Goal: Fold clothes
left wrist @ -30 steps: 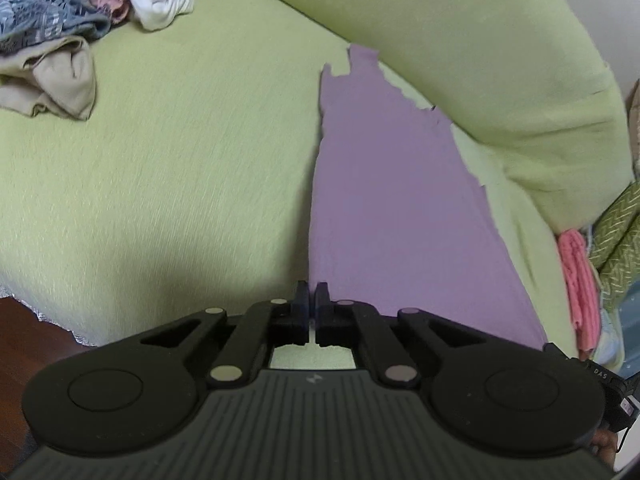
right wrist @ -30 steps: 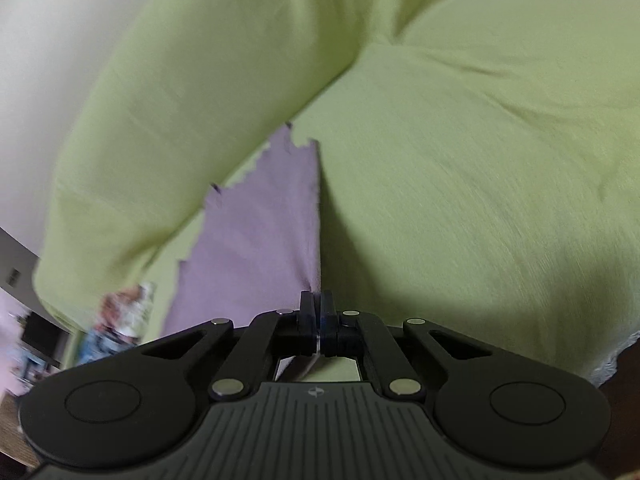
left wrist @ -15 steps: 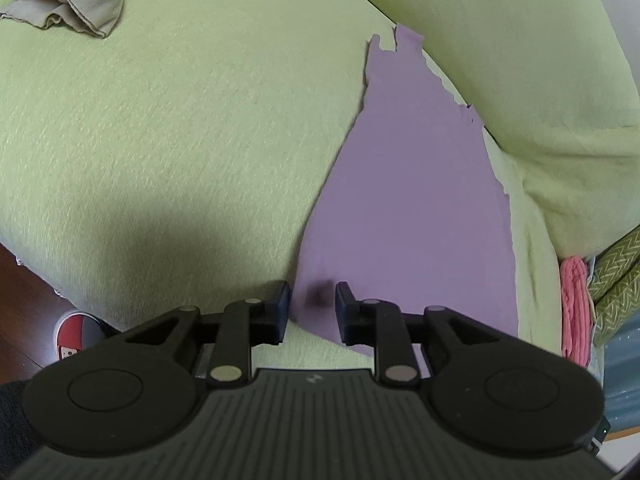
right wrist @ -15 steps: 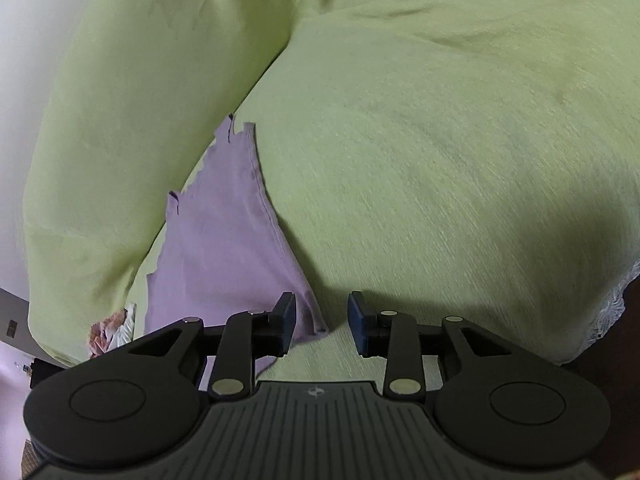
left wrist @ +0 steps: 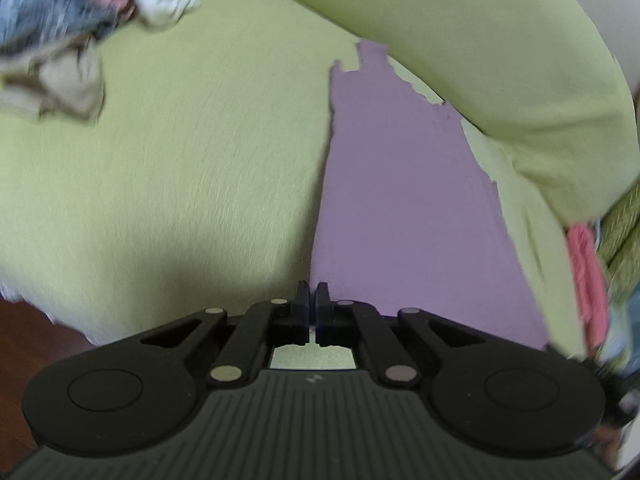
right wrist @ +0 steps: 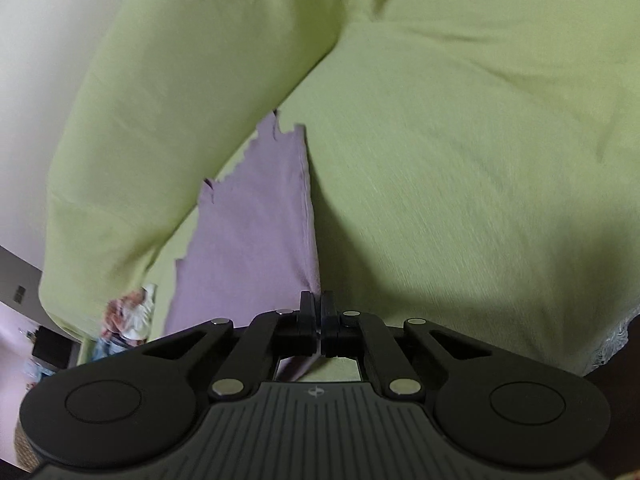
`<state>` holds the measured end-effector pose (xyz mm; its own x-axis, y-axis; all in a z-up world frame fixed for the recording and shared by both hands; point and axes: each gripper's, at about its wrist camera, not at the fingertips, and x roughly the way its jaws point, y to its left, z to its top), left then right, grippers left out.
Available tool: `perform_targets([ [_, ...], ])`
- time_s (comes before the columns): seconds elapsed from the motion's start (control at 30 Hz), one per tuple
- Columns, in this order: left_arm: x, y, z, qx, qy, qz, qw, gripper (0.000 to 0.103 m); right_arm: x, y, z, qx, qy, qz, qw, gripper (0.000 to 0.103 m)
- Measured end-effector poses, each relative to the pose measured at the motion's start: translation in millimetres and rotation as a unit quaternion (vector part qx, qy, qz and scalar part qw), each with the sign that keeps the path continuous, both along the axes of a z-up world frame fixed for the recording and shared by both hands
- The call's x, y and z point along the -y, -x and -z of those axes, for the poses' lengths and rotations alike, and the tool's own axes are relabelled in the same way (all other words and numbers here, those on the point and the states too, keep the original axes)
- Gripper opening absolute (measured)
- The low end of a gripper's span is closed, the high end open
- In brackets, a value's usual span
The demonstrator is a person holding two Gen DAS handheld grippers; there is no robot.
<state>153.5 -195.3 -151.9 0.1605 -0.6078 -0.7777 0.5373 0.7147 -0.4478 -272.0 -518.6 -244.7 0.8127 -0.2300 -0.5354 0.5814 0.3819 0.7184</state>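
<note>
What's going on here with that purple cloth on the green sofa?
A person is folding laundry with two handheld grippers. The purple garment lies flat on the sofa seat. The left gripper is shut at the garment's near edge, and the right gripper is shut on that edge too, with cloth showing between its fingers. A heap of unfolded clothes waits farther along the seat.

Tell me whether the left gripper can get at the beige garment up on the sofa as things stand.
Probably not yet. The left gripper looks shut on the purple garment, and the beige garment lies well away across bare green sofa cover. Nothing blocks the way once it lets go.
</note>
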Motion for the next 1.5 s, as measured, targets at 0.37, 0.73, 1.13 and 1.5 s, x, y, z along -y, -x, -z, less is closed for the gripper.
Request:
perform_targets([
  [0.37,34,22,29,0.073,-0.119,0.020,0.9900,0.004,-5,-24,38,-0.104,0.007,0.011,0.994,0.001],
  [0.73,36,58,13,0.110,-0.250,-0.003,0.9619,0.022,-36,-32,-1,-0.254,0.124,0.014,0.959,0.036],
  [1.13,62,124,-60,0.188,-0.188,0.032,0.9635,0.041,-100,-71,-69,-0.202,0.217,-0.045,0.954,0.076],
  [1.5,40,167,-89,0.236,-0.168,0.025,0.9567,0.050,-139,-61,-88,-0.188,0.245,-0.055,0.949,0.088],
])
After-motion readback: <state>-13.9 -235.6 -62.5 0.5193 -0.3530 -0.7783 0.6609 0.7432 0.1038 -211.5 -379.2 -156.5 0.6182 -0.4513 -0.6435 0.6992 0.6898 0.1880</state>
